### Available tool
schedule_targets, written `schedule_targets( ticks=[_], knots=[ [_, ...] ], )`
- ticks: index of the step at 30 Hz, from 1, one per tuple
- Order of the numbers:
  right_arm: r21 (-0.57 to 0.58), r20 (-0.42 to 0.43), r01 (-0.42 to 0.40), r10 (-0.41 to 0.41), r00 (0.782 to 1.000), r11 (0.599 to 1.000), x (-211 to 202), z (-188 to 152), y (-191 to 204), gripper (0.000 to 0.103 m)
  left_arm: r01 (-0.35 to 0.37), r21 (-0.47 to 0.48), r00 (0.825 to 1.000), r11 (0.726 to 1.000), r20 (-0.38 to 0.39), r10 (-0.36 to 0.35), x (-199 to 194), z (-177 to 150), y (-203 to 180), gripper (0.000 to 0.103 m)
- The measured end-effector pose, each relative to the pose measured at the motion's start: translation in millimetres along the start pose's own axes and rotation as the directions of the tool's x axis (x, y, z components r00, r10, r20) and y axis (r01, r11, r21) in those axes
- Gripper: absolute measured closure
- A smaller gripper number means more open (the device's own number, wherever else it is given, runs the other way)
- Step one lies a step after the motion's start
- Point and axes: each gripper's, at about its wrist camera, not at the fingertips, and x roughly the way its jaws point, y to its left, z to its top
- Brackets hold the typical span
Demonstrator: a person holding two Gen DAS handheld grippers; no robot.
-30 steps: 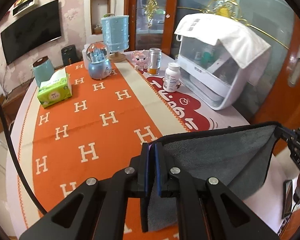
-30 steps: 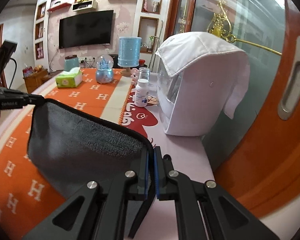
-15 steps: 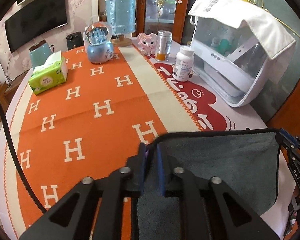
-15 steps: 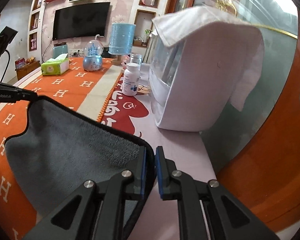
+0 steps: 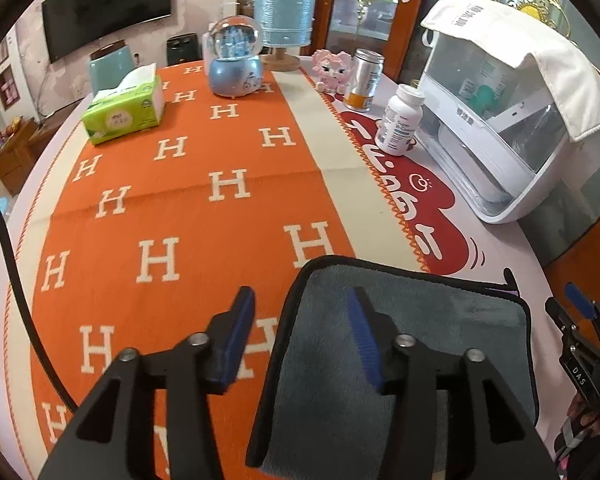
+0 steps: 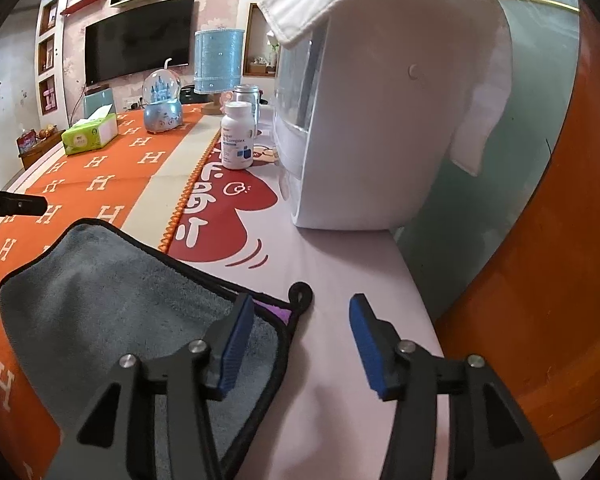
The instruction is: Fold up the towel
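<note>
A living room with a wall-mounted television (image 5: 112, 4) lay behind the table (image 6: 340, 280), which carried an orange H-patterned cloth (image 5: 188, 216). A white appliance (image 5: 496, 120) draped with a white cloth (image 5: 540, 40) stood at the table's right side. The grey towel (image 5: 420, 340) lay folded flat on the table's near edge, purple showing at one corner. The left tongs (image 5: 300, 336) hung released, straddling the towel's left edge. The right tongs (image 6: 300, 344) were likewise spread, straddling its right corner, beside the hanging loop (image 6: 301, 294). A white pill bottle (image 5: 400, 120) stood farther back.
</note>
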Motion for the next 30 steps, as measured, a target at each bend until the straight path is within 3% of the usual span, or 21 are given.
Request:
schedule_targets(
  ticks=[8, 10, 12, 21, 30],
  knots=[
    [-0.011, -0.048, -0.055, 0.054, 0.997, 0.998, -3.6, -2.6, 6.1, 0.039, -0.037, -0.046, 0.999, 0.998, -0.016, 0.036, -24.8, -10.9, 9.5, 0.042],
    [-0.008, -0.045, -0.058, 0.057, 0.997, 0.998, -10.8, -2.1, 9.7, 0.028, -0.047, -0.042, 0.999, 0.998, -0.009, 0.046, -36.7, -15.2, 11.4, 0.033],
    [0.001, -0.039, -0.062, 0.062, 0.997, 0.998, -19.2, -1.9, 13.0, 0.025, -0.051, -0.041, 0.999, 0.998, 0.001, 0.051, -47.7, -19.2, 13.4, 0.029],
    [0.043, -0.008, -0.092, 0.093, 0.996, 0.995, -72.1, -7.2, 33.5, 0.015, -0.043, -0.055, 0.998, 0.998, 0.044, 0.045, -111.9, -55.6, 29.1, 0.023],
    [0.031, 0.049, -0.14, 0.138, 0.989, 0.99, -152.3, -23.3, 74.5, 0.009, -0.052, -0.093, 0.993, 0.994, 0.103, 0.061, -192.3, -120.5, 55.2, 0.02]
  ],
)
